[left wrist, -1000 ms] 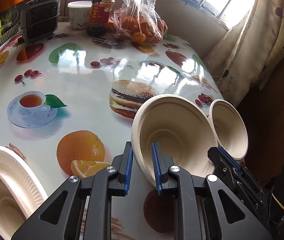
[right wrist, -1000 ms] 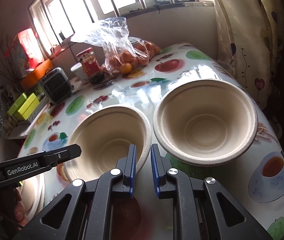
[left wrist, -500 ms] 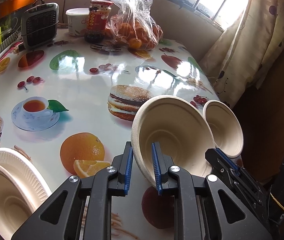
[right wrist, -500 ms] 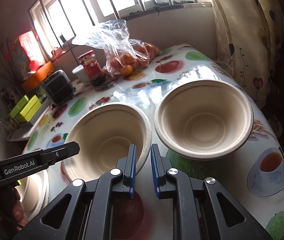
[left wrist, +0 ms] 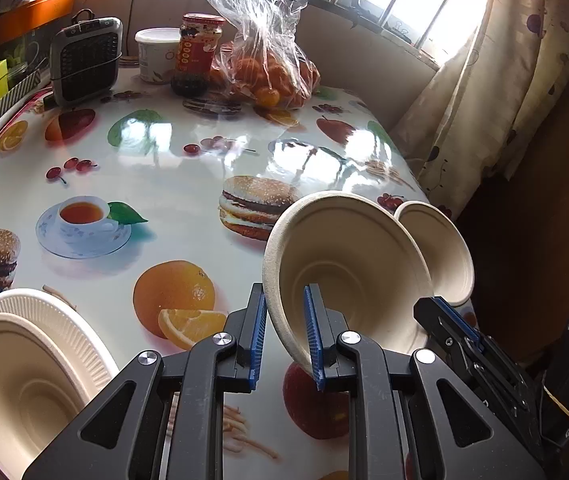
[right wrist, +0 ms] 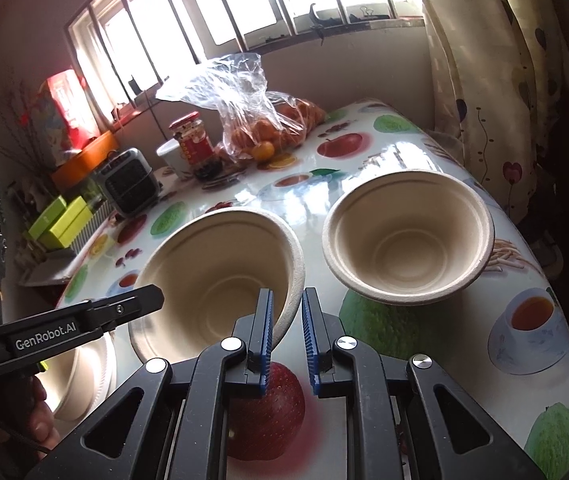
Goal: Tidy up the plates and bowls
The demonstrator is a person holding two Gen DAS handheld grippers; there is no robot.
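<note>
A beige pulp bowl [left wrist: 348, 272] hangs tilted over the table's near edge, held at opposite sides of its rim. My left gripper [left wrist: 284, 296] is shut on its left wall. My right gripper [right wrist: 287, 294] is shut on its right rim, with the same bowl [right wrist: 212, 276] in front of it. In the left wrist view the right gripper [left wrist: 436, 308] reaches in from the right; in the right wrist view the left gripper [right wrist: 152, 296] reaches in from the left. A second matching bowl [right wrist: 408, 236] sits on the table just to the right, apart from the held one.
A ribbed white plate [left wrist: 44, 316] with a shallow dish [left wrist: 16, 388] on it lies at the near left. At the back stand a bag of oranges [left wrist: 268, 72], a red jar [left wrist: 196, 52], a white tub [left wrist: 156, 56] and a small heater [left wrist: 84, 60]. A curtain [left wrist: 484, 100] hangs past the table's right edge.
Both grippers have drawn back and up a little with the bowl between them, so the table and the second bowl look slightly farther away. Both grips are unchanged.
</note>
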